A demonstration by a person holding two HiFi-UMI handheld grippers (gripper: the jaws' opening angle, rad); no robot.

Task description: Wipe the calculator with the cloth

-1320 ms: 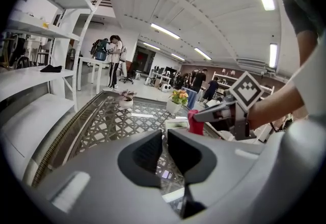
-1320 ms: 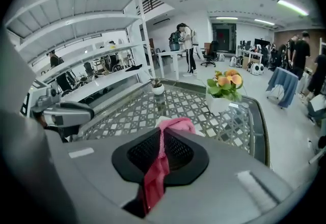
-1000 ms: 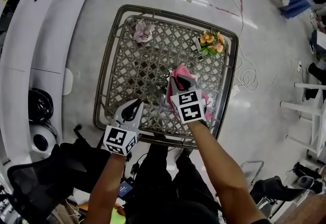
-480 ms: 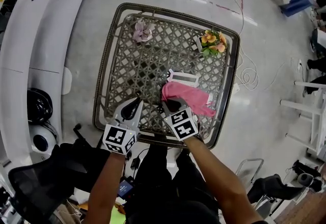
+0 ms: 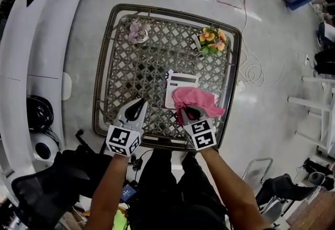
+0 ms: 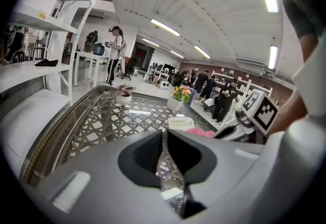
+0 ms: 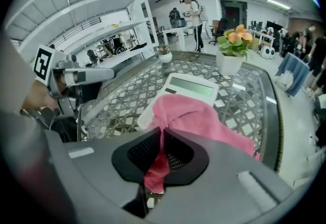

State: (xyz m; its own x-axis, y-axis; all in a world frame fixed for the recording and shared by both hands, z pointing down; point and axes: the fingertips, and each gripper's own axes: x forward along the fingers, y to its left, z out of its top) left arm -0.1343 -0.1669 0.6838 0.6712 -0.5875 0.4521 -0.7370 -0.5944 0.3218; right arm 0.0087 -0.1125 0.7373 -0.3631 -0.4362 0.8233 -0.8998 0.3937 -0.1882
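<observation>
My right tongs point(image 5: 188, 114), clenched on the cloth point(image 5: 197, 99), have dragged it back off the calculator point(image 5: 178, 83): one stroke done. Left tongs point(image 5: 137, 106) clenched, empty.

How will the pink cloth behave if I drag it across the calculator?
Probably floppy: the cloth hangs in folds from the right gripper, so it will likely bunch. The calculator lies unheld on the table, so it may slide.

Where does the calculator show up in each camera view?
Head view: calculator right of centre, partly under the pink cloth.
Left gripper view: calculator small, just right of centre.
Right gripper view: calculator upper centre, behind the cloth.
Shared landmark: orange flowers beyond it.
</observation>
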